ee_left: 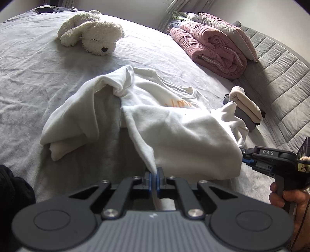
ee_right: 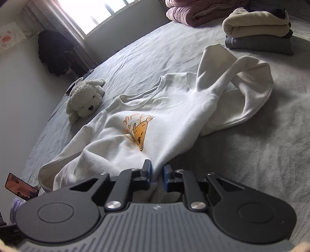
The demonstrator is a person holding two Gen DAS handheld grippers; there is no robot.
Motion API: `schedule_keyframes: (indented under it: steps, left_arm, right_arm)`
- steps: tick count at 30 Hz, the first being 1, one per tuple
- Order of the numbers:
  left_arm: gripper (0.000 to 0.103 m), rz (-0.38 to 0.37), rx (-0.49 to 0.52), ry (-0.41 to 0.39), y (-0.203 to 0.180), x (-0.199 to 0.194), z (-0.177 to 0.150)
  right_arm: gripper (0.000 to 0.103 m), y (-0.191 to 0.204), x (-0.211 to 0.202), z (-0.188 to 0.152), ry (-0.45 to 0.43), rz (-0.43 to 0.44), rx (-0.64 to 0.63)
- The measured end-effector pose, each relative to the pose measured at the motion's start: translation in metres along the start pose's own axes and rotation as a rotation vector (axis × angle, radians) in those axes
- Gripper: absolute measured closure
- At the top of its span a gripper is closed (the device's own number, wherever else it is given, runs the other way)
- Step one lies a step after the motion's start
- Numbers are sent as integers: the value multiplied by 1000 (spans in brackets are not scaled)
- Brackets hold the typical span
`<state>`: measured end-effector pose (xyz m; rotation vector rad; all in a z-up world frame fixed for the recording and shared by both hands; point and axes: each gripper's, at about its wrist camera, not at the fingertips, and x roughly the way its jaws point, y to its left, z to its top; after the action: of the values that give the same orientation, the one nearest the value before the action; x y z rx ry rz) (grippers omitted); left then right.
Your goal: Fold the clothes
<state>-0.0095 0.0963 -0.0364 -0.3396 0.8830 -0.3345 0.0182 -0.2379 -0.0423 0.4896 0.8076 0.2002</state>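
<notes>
Left gripper (ee_left: pixel 154 175): blue-padded fingers are pressed together on a hem fold of the white sweatshirt (ee_left: pixel 174 128); the cloth is seen pinched between the pads and raised off the bed sheet (ee_left: pixel 29 87).
Plush dog (ee_left: pixel 91 36): cream, lying on its side, well ahead of the left gripper and to its left, apart from the garment.
Sweatshirt, left wrist view: spread ahead of the left gripper; one sleeve is draped forward-left, its cuff folded under; the collar is turned away from the gripper; orange print is partly covered by the lifted hem.
Pink quilt (ee_left: pixel 209 50): rolled, far ahead and to the right, against a grey padded headboard (ee_left: pixel 281 81).
Folded stack (ee_left: pixel 246 106): a cream garment laid on a dark grey one, ahead-right, just beyond the sweatshirt's right sleeve.
Right gripper (ee_left: pixel 244 155): seen at the right edge, its tips touching the sweatshirt's lower right corner; held by a hand (ee_left: pixel 286 197).
Right gripper, own view (ee_right: pixel 157 170): fingers are closed on a bunched hem edge, a narrow gap filled with cloth.
Phone (ee_right: pixel 21 189): screen lit, near the left side of the right gripper.
Sweatshirt, right wrist view (ee_right: pixel 155 116): lying directly ahead, yellow cartoon print facing up; the right sleeve is looped back ahead-right.
Window (ee_right: pixel 93 11): bright, far ahead-left.
</notes>
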Motion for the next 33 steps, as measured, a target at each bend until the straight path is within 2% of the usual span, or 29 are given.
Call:
schedule_keyframes:
  steps: [2,4,5,11,14,17,21,22,26,33]
  left_arm:
    - [99,-21,2,9,0,-7,-2]
    - [99,-37,3,21,0,-11,-3]
    - [99,-43,5,26,0,-13,-4]
    - [99,-36,-1,32,8,-19,-9]
    - [99,-45,-18,22,10,-21,-7]
    - [99,-62,-29,3,9,-24,-4]
    - [99,-76,-39,-43,7,-27,4]
    - [99,-70,-45,-52,8,-27,6]
    - [99,-48,-68,-72,9,-23,17]
    - [99,-11,-56,-81,8,-11,24]
  right_arm:
    - [97,0,-12,-7,11,-19,-3]
    - [98,2,-23,-13,17,-29,-2]
    - [102,3,-29,-15,13,-33,-7]
    - [101,9,-51,-24,13,-52,-32]
    - [92,6,-50,-25,12,-76,-26]
    - [90,-2,-43,-23,10,-80,-1]
    - [82,-18,-25,-15,34,-33,125]
    - [77,-20,-23,-13,35,-17,160]
    - [67,-19,-18,-11,27,14,200]
    - [65,-17,-7,-3,19,58,225]
